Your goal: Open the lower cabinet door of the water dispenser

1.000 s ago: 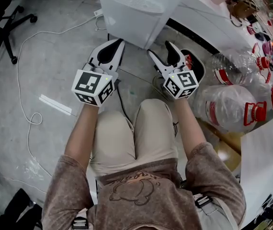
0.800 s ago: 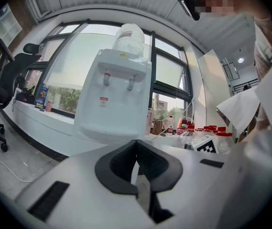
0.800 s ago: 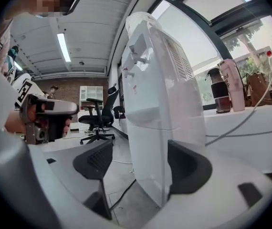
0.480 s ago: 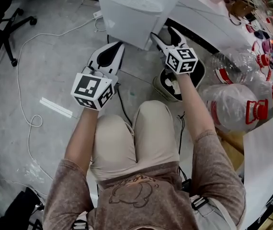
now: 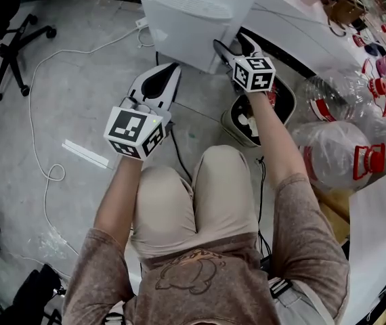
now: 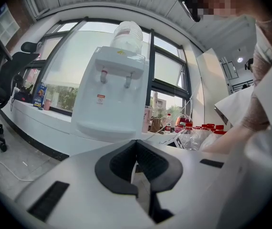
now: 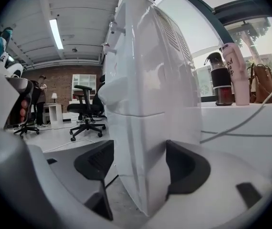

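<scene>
While facing the water dispenser (image 5: 186,15), held the left tongs (image 5: 173,68) low over the grey floor (image 5: 78,80), jaws pressed together on nothing, near the dispenser's base. Reached the right tongs (image 5: 231,42) to the dispenser's lower right corner, jaws apart, one on either side of the edge beside the lower cabinet door (image 7: 125,156), not clamped on it. Had clear water jugs (image 5: 335,147) with red handles lying at the far right.

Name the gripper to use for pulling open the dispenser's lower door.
Right. The right tongs are apart around the water dispenser's corner edge; the left tongs are shut, hanging short of it.
</scene>
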Motion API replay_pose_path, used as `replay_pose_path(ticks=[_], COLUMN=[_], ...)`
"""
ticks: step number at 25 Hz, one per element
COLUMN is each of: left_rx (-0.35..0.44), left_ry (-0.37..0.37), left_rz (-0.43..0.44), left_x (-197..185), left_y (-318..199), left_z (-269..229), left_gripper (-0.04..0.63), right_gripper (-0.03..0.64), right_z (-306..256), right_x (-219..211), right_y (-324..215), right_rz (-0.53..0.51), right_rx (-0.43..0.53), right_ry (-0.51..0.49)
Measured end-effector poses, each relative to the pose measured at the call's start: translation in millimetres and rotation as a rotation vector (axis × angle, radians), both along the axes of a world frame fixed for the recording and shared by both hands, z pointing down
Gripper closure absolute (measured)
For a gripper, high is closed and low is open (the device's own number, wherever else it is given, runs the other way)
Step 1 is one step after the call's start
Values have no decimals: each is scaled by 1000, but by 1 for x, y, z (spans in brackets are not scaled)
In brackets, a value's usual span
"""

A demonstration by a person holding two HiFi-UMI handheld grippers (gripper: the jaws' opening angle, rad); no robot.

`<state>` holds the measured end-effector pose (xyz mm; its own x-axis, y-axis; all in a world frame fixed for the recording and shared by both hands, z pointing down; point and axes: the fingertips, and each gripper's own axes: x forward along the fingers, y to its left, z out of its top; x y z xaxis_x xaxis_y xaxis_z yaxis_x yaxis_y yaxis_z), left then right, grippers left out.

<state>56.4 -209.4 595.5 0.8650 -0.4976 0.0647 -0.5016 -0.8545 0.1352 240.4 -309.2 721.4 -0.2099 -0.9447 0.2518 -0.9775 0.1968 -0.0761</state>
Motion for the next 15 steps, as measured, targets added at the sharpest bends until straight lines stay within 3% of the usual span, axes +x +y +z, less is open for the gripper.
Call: replay_pose_path(ticks=[15], left_rx=[-17], left_ry=[-6], left_rz=[-6], left_x=[1], left_y=[-5], left_z=[8], left_gripper=[578], right_gripper=[388], right_z=[1], right_x=[7], right_y=[-3], right_rz=[104], right_rx=[-15], right_ry=[12])
